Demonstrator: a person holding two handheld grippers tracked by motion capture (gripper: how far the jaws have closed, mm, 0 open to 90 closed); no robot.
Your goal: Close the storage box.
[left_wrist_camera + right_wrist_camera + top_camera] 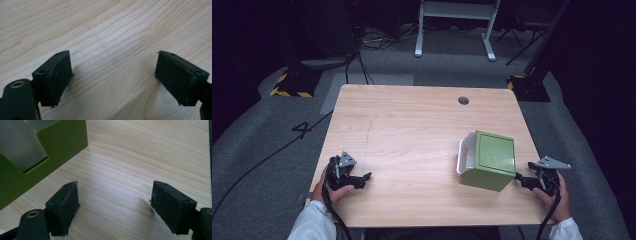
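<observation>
Box (490, 160) sitting on the table (412, 130), toward its right near side, green with a white insert (466, 154) sticking out on the left. Resting just beside it, nearly touching its near right corner: right gripper (523, 181), jaws standing wide apart and holding nothing. In the right gripper view, green wall with a cutout (32, 157) lying ahead and to the left of the jaws. Resting well apart on the left near side: left gripper (362, 179), jaws likewise wide and holding nothing, bare wood between them. Probably approaching for a grasp; worth keeping the right jaws wide, squaring them to a wall, closing only once one pad is inside the cutout edge, and steadying the far side with the left to stop sliding.
</observation>
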